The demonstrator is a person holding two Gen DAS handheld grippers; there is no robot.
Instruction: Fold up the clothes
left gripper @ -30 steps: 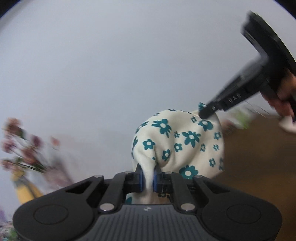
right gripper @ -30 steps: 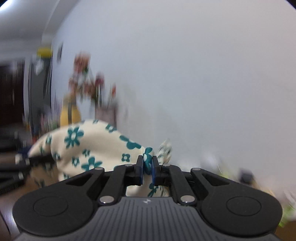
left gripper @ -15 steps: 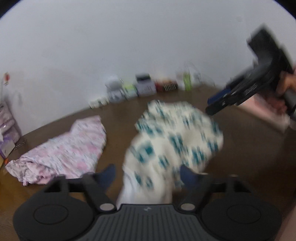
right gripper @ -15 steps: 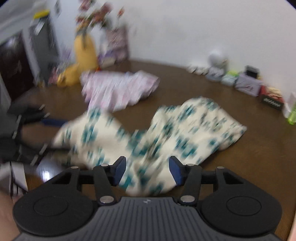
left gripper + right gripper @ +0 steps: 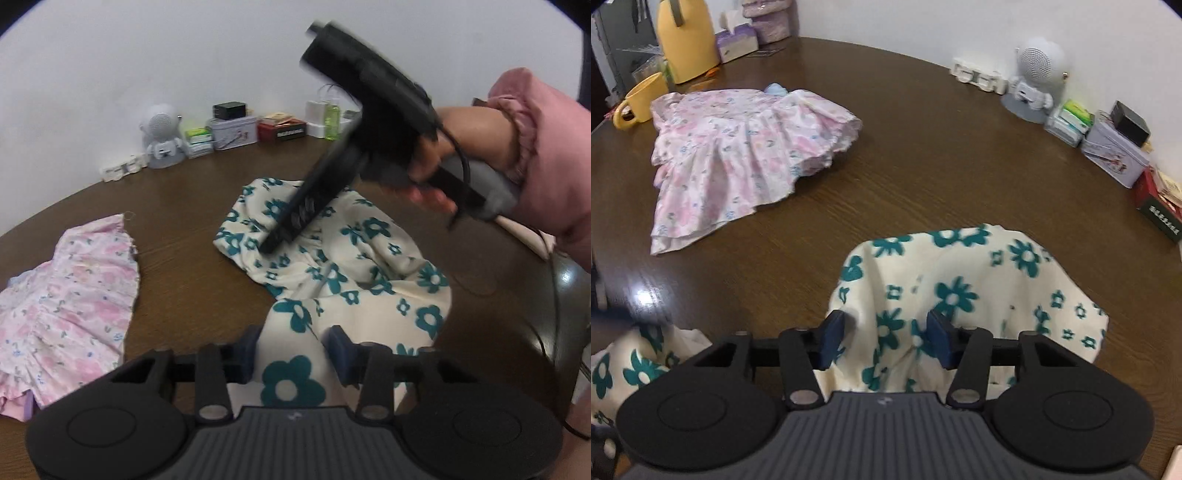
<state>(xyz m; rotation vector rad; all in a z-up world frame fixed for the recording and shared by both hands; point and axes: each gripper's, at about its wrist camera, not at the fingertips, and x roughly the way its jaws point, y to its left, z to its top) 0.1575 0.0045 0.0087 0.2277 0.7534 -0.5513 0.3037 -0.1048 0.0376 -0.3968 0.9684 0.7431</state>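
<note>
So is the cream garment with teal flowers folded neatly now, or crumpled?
Crumpled. The cream garment lies bunched in uneven ridges on the table, its edges not aligned. Both grippers, left gripper and right gripper, are open.

Brown wood table [image 5: 923,155]: 2 garments, cream floral [image 5: 979,295], pink [image 5: 738,147].

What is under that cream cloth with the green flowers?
The cream cloth lies crumpled on the brown table, which shows all round it. Anything beneath its folds is covered and cannot be seen.
</note>
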